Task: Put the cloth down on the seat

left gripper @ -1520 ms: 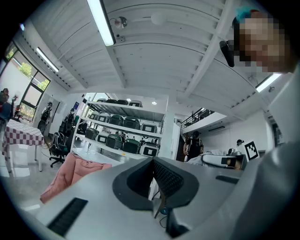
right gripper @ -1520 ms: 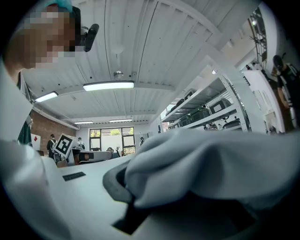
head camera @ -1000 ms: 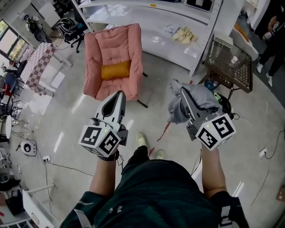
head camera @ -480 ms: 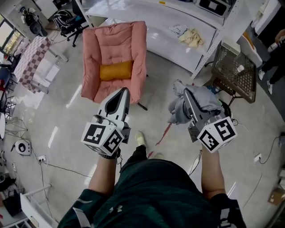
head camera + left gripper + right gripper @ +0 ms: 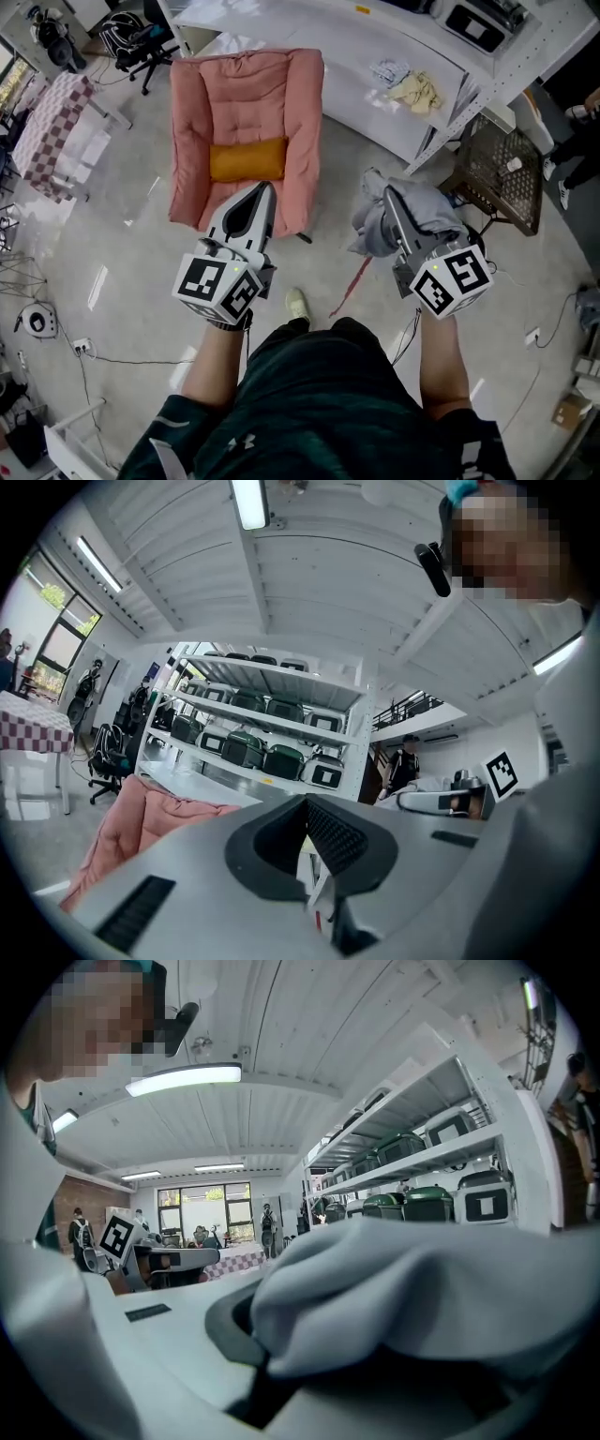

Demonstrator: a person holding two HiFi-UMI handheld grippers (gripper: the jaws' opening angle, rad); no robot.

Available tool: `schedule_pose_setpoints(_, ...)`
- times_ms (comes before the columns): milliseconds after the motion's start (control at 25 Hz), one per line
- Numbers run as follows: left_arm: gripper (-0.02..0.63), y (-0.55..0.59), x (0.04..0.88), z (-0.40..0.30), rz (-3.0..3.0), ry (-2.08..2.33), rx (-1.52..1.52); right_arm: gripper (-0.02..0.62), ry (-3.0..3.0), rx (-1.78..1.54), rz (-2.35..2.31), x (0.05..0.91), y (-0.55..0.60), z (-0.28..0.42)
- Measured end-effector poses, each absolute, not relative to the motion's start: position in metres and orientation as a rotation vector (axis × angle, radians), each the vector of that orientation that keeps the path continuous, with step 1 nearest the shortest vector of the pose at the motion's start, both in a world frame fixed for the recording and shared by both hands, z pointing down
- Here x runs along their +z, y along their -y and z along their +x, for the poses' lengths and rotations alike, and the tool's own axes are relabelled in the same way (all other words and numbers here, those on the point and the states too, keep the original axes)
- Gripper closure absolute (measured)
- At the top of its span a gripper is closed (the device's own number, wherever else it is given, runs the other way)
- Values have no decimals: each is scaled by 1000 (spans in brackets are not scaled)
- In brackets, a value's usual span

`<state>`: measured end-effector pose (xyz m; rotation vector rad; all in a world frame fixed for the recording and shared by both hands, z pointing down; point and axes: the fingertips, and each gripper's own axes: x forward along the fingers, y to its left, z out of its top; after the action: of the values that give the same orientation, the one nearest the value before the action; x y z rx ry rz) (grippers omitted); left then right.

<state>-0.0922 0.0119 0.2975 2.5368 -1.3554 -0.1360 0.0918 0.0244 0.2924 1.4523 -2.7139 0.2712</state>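
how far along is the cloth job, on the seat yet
Done: the grey cloth is picked up, clamped in the right gripper. In hand: it hangs over the floor, right of the pink chair. To do: carry it over the seat, bare but for an orange cushion, and release.

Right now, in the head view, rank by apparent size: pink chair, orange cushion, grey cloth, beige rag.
pink chair
grey cloth, then orange cushion: unsure, the cloth is nearer the camera
beige rag
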Motion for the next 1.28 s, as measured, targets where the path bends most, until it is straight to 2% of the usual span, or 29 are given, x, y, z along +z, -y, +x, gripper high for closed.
schedule_pose_setpoints(520, 600, 63, 336, -143, 2470, 1389, -118, 577, 2727, 346, 1242, 346, 72, -3)
schedule_pose_setpoints(880, 600, 119, 395, -163, 2332, 1524, -85, 577, 2768, 450, 966, 424, 144, -58)
schedule_pose_setpoints(1280, 600, 174, 481, -193, 2181, 1659, -50, 577, 2738, 545, 748, 548, 201, -127)
